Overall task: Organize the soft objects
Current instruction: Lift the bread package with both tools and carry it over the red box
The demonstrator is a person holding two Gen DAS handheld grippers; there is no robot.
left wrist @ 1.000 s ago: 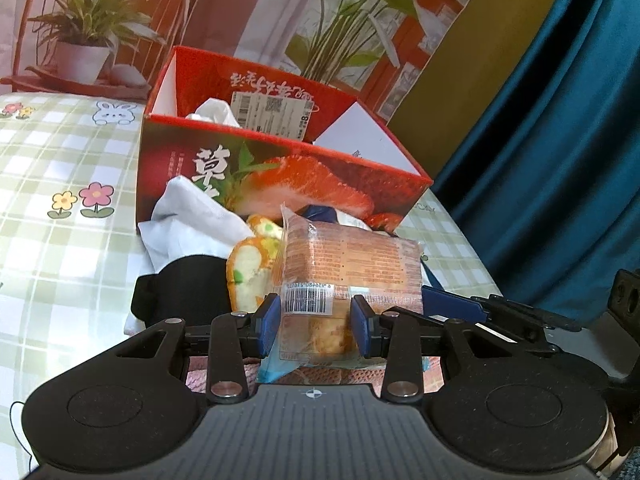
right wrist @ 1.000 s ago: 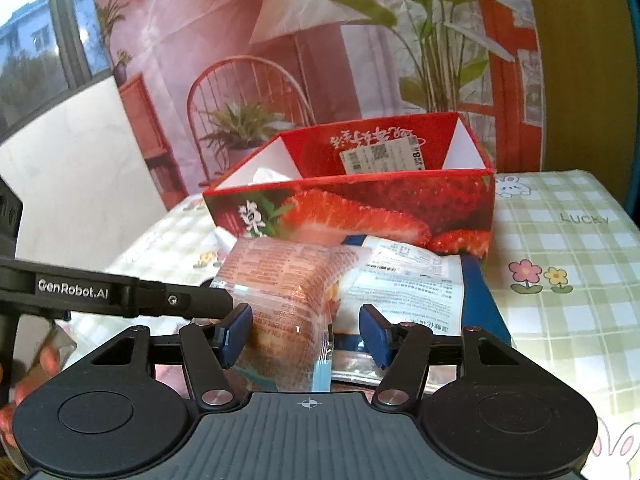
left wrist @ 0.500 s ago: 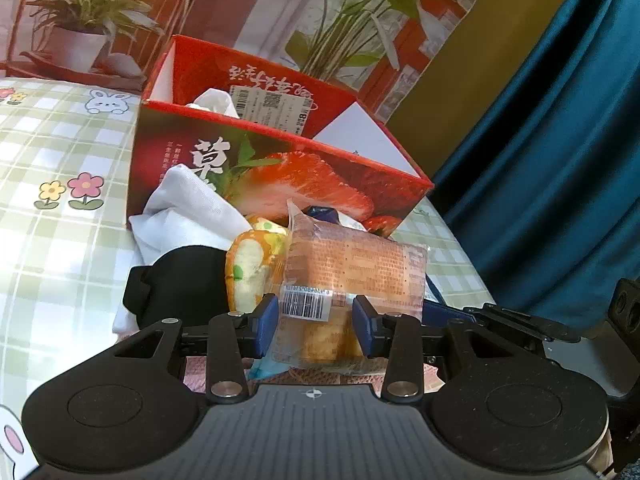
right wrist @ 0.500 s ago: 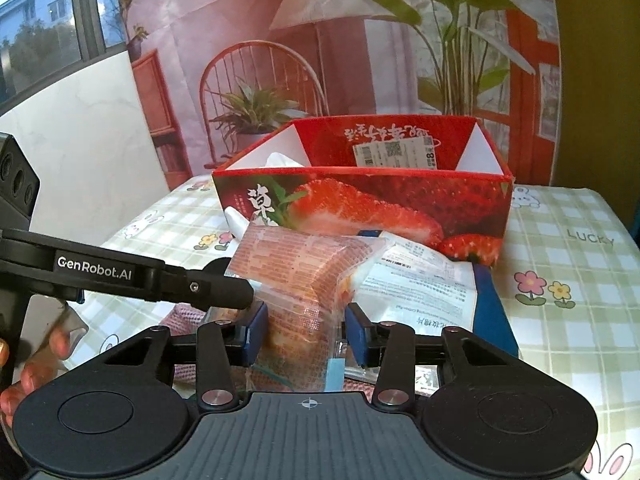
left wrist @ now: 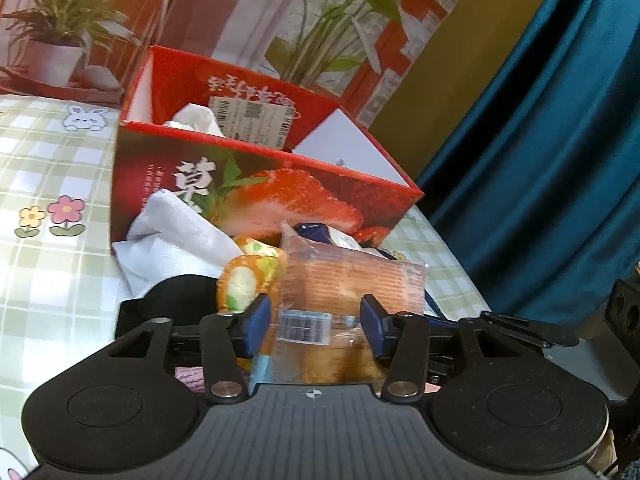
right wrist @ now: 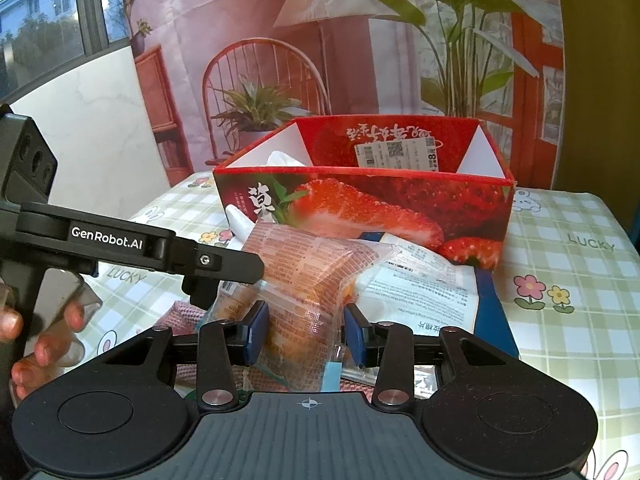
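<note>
A bread packet (left wrist: 348, 280) in clear orange wrap lies in front of the red strawberry box (left wrist: 256, 196), on a pile of soft things. My left gripper (left wrist: 316, 322) has the packet's barcode end between its blue pads. Its jaws are opening and the pads stand off the wrap. From the other side my right gripper (right wrist: 306, 330) is shut on the same bread packet (right wrist: 304, 272), and the wrap is creased between its pads. The left gripper's black finger (right wrist: 224, 264) reaches in from the left of the right wrist view.
A white cloth (left wrist: 176, 236), a black soft item (left wrist: 176, 296) and a yellow-orange plush piece (left wrist: 244, 280) lie left of the packet. A blue pack with a white label (right wrist: 424, 292) lies to its right. The box (right wrist: 360, 200) holds white tissue. A hand (right wrist: 40, 344) grips the left tool.
The right jaws have closed in onto the bread packet. The left jaws have spread apart and come off its wrap. Both views have tipped slightly.
</note>
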